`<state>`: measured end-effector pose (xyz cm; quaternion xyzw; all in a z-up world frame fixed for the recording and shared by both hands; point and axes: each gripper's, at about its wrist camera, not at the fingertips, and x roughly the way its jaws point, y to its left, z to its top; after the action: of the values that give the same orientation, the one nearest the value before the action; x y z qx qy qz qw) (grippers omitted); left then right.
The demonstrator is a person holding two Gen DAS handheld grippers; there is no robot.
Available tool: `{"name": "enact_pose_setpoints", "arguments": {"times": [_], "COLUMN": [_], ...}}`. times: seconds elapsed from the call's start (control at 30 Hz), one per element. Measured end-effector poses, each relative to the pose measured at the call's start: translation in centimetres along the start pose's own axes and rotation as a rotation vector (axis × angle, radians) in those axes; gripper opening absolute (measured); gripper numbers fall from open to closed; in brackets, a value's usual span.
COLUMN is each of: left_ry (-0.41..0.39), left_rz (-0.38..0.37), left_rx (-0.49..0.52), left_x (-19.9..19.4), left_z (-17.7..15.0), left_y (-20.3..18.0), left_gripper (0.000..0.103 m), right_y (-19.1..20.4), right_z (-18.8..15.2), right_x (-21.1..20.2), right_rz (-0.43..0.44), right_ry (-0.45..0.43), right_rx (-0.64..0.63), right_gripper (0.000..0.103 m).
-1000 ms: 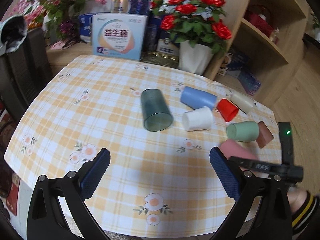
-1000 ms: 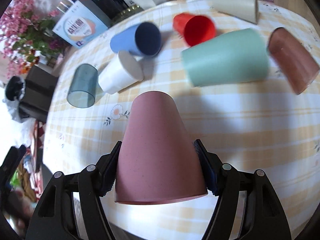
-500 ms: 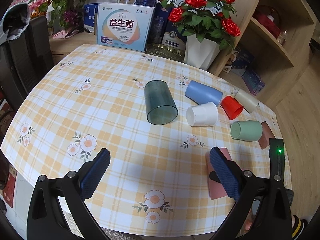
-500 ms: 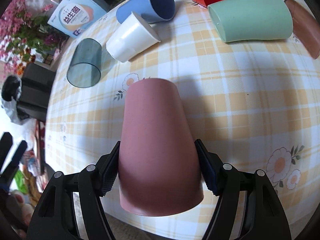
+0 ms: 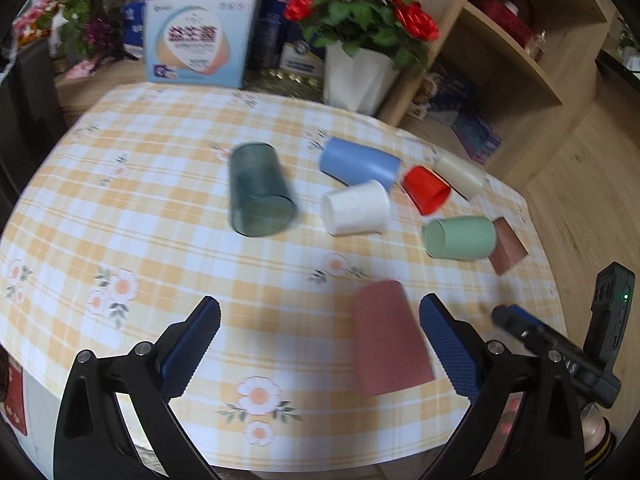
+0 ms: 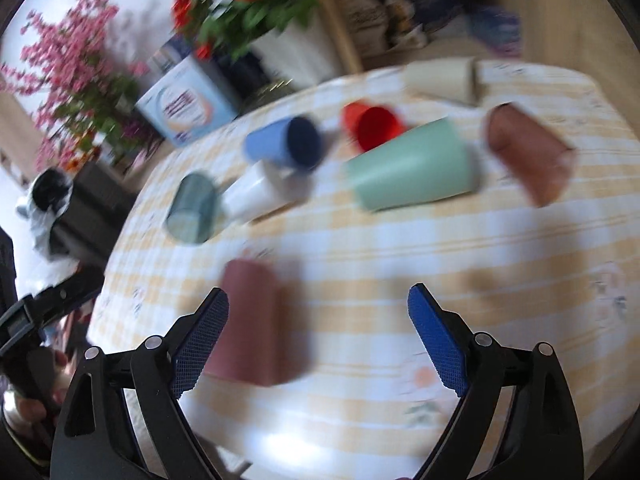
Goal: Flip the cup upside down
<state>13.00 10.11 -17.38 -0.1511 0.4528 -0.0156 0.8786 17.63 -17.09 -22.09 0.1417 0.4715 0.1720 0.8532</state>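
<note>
— Now, where's the pink cup [image 5: 390,340]?

— Upside down on the tablecloth [image 5: 160,216], just inside the left finger of the right gripper [image 6: 318,334], whose jaws are spread wide, holding nothing.

— And the left gripper [image 5: 320,344]?

— Jaws apart too, cup near its right finger. Bare cloth lies between the fingers; the table's near edge runs right under them. Other cups lie tipped beyond.

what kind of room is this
Probably a home dining or living room: a table in a checked floral tablecloth, a white pot of red roses and wooden shelving behind it.
</note>
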Motion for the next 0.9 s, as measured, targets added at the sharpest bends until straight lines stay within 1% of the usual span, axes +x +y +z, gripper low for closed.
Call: {"name": "enact_pose_setpoints", "arguments": {"times": [0.03,0.13,0.27,0.37,0.4,0.43,0.47,0.5,0.63,0.7,0.8,0.9], "left_ry": [0.028,0.093,0.151,0.206,0.218,0.219,0.225,0.237,0.336,0.376,0.406,0.430], "left_rz": [-0.016,-0.037,-0.038,-0.063,-0.071,-0.070,-0.063,-0.061,-0.035,-0.017,0.017,0.046], "left_rx": [-0.001,-0.002,0.021,0.033,0.037,0.038,0.042,0.045,0.059,0.090,0.141,0.163], "left_x": [0.7,2.4,4.3,5.8,6.3,6.6,7.1,7.5,9.9,10.8,11.6,12.5], "left_z": [0.1,0.1,0.2,1.0,1.4,1.7,2.1,2.2,2.8,3.0,3.0,3.1], "left_y": [-0.4,-1.2,-2.3,-2.8,-3.0,-3.0,-3.0,-3.0,-2.7,-2.8,-2.8,-2.3], "left_gripper": [0.096,0.085,0.084,0.084,0.082,0.076,0.073,0.073,0.073,0.073,0.072,0.069], "right_y": [-0.9,-3.2,-5.8,-6.8,-7.2,-7.5,-8.0,-8.3,-9.5,-10.0,-10.5,-10.9], "right_z": [0.2,0.5,0.6,0.8,0.9,0.8,0.8,0.9,1.0,0.9,0.7,0.5], "right_x": [-0.4,-1.1,-1.8,-2.0,-2.0,-2.0,-2.1,-2.2,-2.3,-2.3,-2.1,-1.9], "right_rz": [-0.020,-0.059,-0.083,-0.105,-0.109,-0.110,-0.111,-0.112,-0.112,-0.114,-0.117,-0.112], "right_ry": [-0.014,-0.035,-0.038,-0.040,-0.040,-0.042,-0.044,-0.046,-0.048,-0.050,-0.044,-0.036], "right_rx": [0.013,0.034,0.061,0.066,0.069,0.072,0.078,0.084,0.108,0.118,0.133,0.143], "right_gripper": [0.088,0.088,0.088,0.088,0.088,0.088,0.088,0.088,0.088,0.088,0.088,0.088]}}
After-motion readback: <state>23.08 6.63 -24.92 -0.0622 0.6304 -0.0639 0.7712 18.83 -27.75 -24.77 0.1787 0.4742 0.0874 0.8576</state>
